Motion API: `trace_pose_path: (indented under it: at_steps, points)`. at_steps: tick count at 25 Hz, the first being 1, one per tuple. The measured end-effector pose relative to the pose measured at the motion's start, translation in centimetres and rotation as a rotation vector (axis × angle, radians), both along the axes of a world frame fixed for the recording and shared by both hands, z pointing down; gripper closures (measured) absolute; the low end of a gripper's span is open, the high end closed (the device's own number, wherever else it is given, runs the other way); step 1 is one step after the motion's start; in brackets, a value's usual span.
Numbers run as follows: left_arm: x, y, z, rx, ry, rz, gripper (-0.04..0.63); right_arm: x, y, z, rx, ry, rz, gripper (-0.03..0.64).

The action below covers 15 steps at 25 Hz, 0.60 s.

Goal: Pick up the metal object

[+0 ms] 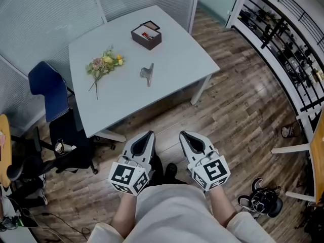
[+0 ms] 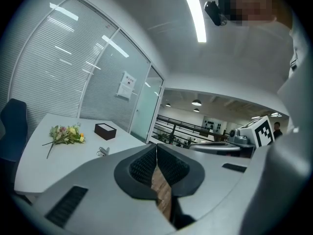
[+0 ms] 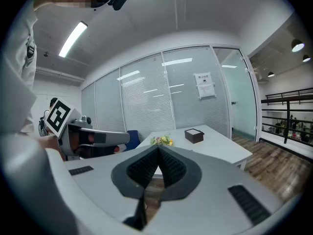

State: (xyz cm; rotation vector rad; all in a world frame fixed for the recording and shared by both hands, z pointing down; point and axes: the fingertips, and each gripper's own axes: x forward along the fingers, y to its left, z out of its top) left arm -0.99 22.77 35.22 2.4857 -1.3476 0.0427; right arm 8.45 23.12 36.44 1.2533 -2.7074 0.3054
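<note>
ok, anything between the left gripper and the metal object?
Nothing in the way. The head view shows only wood floor, then bare table top, between the shut left gripper and the metal object.

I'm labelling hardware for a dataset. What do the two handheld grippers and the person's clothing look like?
The left gripper and right gripper match: light grey shells tapering to a point. Each carries a white cube with black square markers. The fingers have black ribbed pads. No cables show. The person wears a cream top.
</note>
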Motion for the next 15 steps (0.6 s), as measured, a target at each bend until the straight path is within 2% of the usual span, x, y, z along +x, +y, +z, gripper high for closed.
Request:
trace_pose_path:
  at_steps: [15]
  points:
    - [-2.4, -3.9, 0.6, -0.011, -0.008, -0.006, 0.572, -2.1, -3.8, 0.5, -0.03, 0.013, -0.015, 0.566]
